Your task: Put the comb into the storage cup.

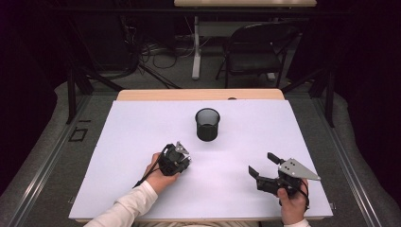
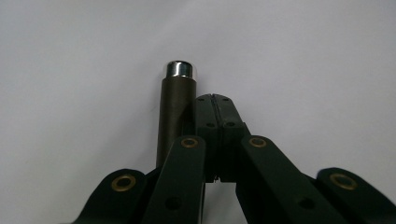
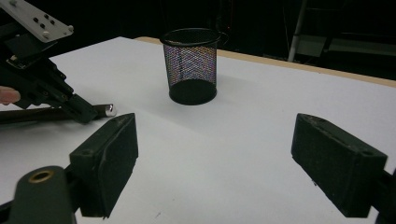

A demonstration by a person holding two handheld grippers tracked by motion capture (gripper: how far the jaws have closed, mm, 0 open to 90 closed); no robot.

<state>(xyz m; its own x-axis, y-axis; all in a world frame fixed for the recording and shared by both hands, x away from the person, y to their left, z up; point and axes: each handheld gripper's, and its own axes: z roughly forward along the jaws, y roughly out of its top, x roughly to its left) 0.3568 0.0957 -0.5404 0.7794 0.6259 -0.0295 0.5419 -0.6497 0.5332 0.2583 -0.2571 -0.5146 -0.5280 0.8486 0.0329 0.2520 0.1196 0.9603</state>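
A dark cylindrical pen (image 2: 175, 107) with a silver end cap lies on the white sheet (image 1: 142, 142), and its silver end (image 3: 109, 109) pokes out by my left gripper. My left gripper (image 2: 212, 99) is shut with its jaws pressed together, and the pen lies just beside them, outside the grip. It tilts down at the sheet left of centre (image 1: 184, 163) and also appears in the right gripper view (image 3: 86, 115). My right gripper (image 1: 263, 164) stands wide open near the front right, nothing between its pads (image 3: 112, 154). A black mesh cup (image 1: 207, 124) stands upright mid-table.
The mesh cup (image 3: 190, 65) looks empty from here. Beyond the table's wooden far edge (image 1: 198, 94) are a black folding chair (image 1: 257, 47), a desk leg and floor cables. Dark stand legs flank the table on both sides.
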